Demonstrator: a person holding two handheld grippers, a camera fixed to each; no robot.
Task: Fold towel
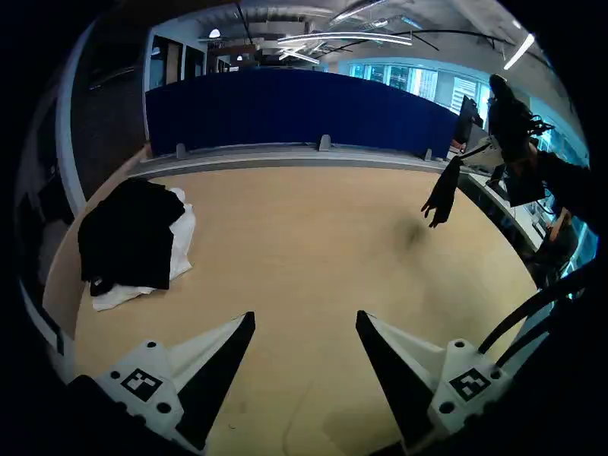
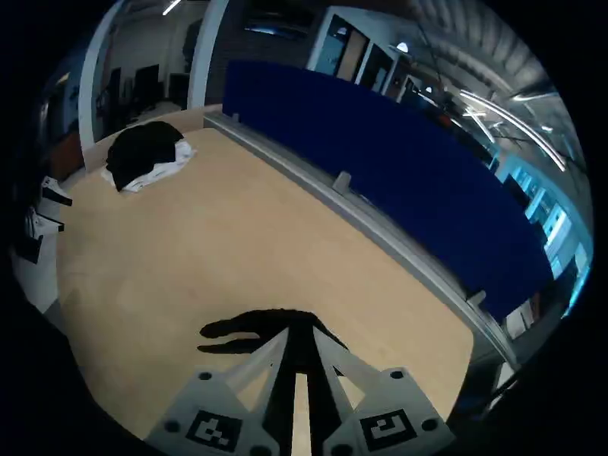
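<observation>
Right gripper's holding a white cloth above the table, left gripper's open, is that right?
Not quite: the cloth in the right gripper is black, not white, as the right gripper view shows. The rest holds: above the table, left gripper open.

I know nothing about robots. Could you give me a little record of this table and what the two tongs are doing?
Table: pale wood, blue divider behind its far edge
Left tongs: open, empty, above the table
Right tongs: shut on the black towel, held up off the table
Pile of cloths: black on white, near a table edge, apart from both tongs
Towel state: dangling, not laid flat
</observation>
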